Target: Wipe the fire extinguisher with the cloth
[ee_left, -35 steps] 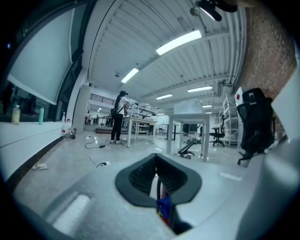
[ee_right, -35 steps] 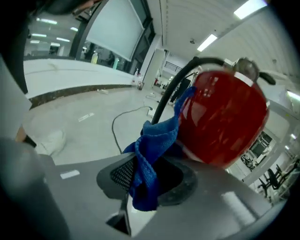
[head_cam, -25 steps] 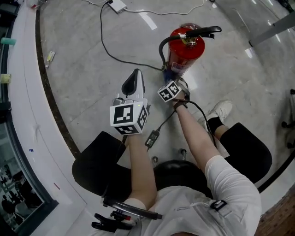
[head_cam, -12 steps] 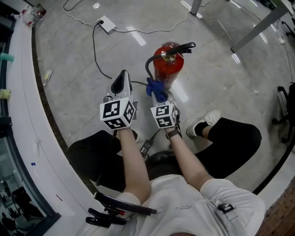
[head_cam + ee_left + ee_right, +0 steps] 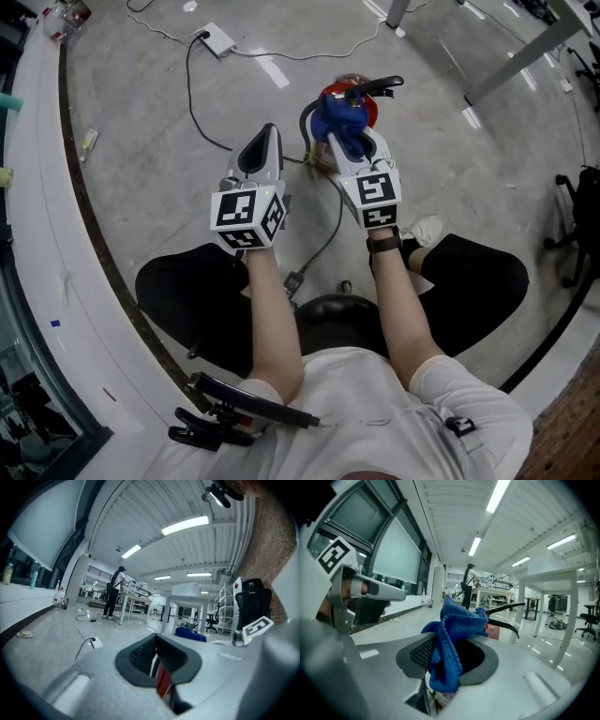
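Head view: the extinguisher (image 5: 367, 110) is seen standing on the floor (image 5: 169, 141) at 12 o'clock. The blue cloth (image 5: 339, 117) is held over its top by the right claw (image 5: 349, 141), and the left claw (image 5: 263, 150) is raised at its 9 o'clock.

Left gripper view: the left claw is seen pressed together, with nothing gripped.

Right gripper view: the right claw is clamped on the cloth, and the black handle (image 5: 506, 613) is seen at 2 o'clock beyond.

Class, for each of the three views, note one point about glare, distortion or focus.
Head view: bright streaks of glare on the polished floor. Left gripper view: fisheye bends the ceiling, corners black. Right gripper view: same bending; the cloth is in focus.
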A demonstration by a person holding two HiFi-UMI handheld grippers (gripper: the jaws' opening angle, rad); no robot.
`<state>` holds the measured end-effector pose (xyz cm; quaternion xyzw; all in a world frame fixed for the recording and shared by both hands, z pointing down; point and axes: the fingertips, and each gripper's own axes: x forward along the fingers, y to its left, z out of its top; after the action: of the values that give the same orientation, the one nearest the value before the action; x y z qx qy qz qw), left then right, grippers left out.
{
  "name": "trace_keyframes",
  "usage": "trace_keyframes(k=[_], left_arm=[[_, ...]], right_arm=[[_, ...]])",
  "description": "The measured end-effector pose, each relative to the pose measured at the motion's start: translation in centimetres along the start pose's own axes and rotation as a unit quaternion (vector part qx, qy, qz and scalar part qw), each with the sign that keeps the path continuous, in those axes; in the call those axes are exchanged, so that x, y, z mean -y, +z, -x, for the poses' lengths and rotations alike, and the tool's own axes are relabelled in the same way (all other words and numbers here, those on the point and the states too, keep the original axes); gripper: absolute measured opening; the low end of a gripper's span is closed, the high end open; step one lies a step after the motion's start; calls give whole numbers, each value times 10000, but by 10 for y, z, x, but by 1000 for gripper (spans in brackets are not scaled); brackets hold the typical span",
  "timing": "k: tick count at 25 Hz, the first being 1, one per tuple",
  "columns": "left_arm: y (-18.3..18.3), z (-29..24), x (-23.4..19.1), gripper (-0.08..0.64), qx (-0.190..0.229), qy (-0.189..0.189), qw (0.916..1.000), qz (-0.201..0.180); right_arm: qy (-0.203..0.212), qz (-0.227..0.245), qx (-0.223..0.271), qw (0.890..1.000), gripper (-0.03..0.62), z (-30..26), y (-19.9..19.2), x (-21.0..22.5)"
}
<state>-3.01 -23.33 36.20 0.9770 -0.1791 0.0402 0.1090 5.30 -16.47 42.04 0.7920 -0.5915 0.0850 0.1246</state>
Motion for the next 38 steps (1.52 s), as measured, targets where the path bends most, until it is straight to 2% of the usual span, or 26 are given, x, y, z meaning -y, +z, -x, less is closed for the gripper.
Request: trace_keyframes(k=[2, 3, 6, 9, 13, 15, 17, 20, 22, 24, 26, 28, 30, 32, 35, 36, 38], left_arm=[[-11, 1, -2, -2, -88, 26, 9999, 76], [-15, 2, -5, -2, -105, 61, 9998, 124], [-27, 10, -9, -2, -109, 135, 9995, 282], [-54, 14, -9, -2, -237, 147, 9991, 321], [-96, 19, -10, -2, -531, 292, 9973, 414], [-111, 21, -9, -2, -662, 365, 9962, 427], [-124, 21, -4, -2, -766, 410, 9952, 453], [-128, 18, -1, -2, -879, 492, 9942, 381], [-116, 15, -7, -2, -816, 585, 9945, 306], [-96, 10, -10, -2, -644, 659, 9953, 289], [-71, 3, -9, -2, -450, 613, 9969, 195], [-42, -6, -8, -2, -246, 535, 9983, 48], [-12, -9, -9, -2, -5, 532, 9986, -37], [14, -8, -7, -2, 235, 537, 9983, -73], [31, -10, 9, -2, 458, 349, 9983, -16], [31, -12, 17, -2, 482, 238, 9985, 45], [26, -17, 30, -2, 456, 38, 9988, 151]], right_arm=[[213, 274, 4, 9994, 123, 1, -17, -14], [251, 429, -269, 9984, 121, -2, -37, -19], [173, 509, -1256, 9906, 120, -18, -122, -24], [321, 599, -1817, 9810, 117, -45, -208, -29], [469, 814, -2556, 9622, 115, -74, -302, -43], [450, 705, -3009, 9500, 116, -83, -345, -51], [341, 284, -3475, 9366, 117, -84, -384, -49], [148, -203, -3781, 9254, 121, -85, -399, -38], [229, -285, -3838, 9227, 122, -87, -387, -43], [557, -358, -3660, 9283, 121, -77, -364, -60], [892, -317, -3135, 9448, 121, -61, -319, -76], [1013, -312, -2362, 9659, 121, -42, -251, -80], [900, -472, -1436, 9844, 123, -20, -176, -70], [527, -516, -434, 9963, 123, 7, -99, -46], [-65, -123, 706, 9974, 124, 30, -6, -6], [-145, -108, 885, 9959, 124, 30, 12, 3], [-144, -288, 930, 9951, 126, 16, 24, 13]])
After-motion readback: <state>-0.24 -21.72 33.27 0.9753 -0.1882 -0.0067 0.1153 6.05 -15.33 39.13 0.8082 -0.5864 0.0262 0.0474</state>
